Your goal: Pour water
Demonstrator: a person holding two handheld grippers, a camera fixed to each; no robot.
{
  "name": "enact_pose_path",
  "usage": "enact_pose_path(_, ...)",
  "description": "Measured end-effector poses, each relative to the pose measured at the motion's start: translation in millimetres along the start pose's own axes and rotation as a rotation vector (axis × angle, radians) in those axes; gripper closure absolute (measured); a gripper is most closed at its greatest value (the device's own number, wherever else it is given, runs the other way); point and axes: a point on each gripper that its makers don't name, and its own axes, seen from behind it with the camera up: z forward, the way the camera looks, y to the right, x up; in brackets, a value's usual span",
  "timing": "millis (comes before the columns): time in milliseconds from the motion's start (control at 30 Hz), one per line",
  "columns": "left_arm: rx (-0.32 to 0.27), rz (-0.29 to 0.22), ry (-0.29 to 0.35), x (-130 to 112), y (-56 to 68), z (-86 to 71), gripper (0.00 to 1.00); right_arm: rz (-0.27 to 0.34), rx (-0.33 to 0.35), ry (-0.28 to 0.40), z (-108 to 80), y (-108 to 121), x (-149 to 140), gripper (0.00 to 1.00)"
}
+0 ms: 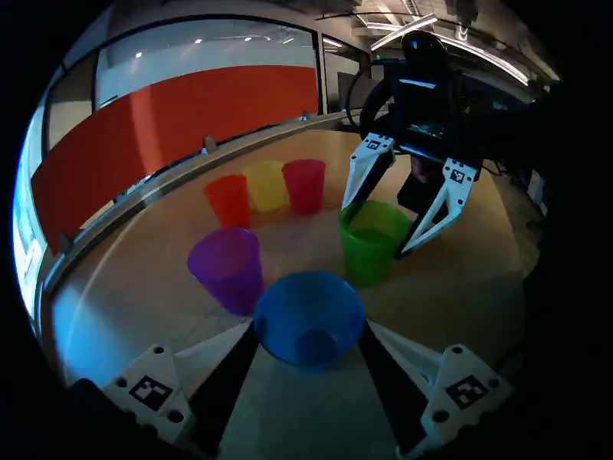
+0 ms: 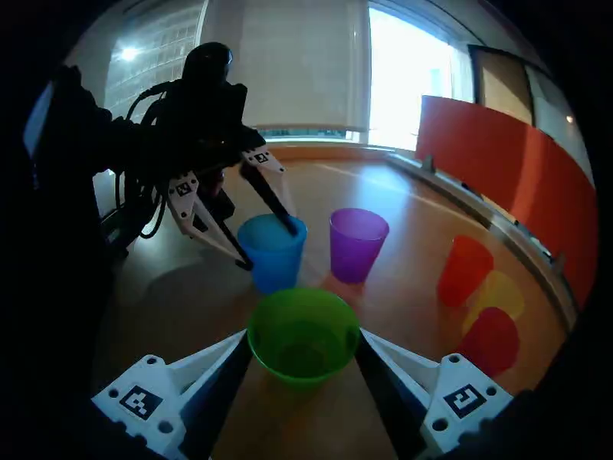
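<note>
Gleaming wooden table (image 1: 460, 291), orange partition (image 1: 153, 130), bright window (image 2: 406, 77)

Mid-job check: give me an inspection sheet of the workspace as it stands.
Surface: wooden table, bare wood around the cups, no spills seen.
Job's things: blue cup and green cup, both upright; contents cannot be told.
Clutter: purple cup beside the blue one; orange cup, yellow cup and red cup in a row behind.
Grippers: left gripper closed on the blue cup; right gripper closed on the green cup.
Cables: black cables hang behind the left gripper.
Surroundings: red partition along the table edge; bright window.
</note>
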Motion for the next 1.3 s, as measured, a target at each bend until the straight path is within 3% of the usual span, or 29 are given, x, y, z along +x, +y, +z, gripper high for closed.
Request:
enact_pose_path(867, 0.002, 0.005, -0.067, -23.8, -0.4, 0.1, 0.12, 0.011, -0.033, -0.026, -9.4, -0.4, -14.2, 0.01)
enact_pose_path(1300, 0.047, 0.011, -0.096, -39.6, -7.6, -19.5, 0.12, 0.037, -0.079, -0.051, -31.9, -4.4, -34.8, 0.01)
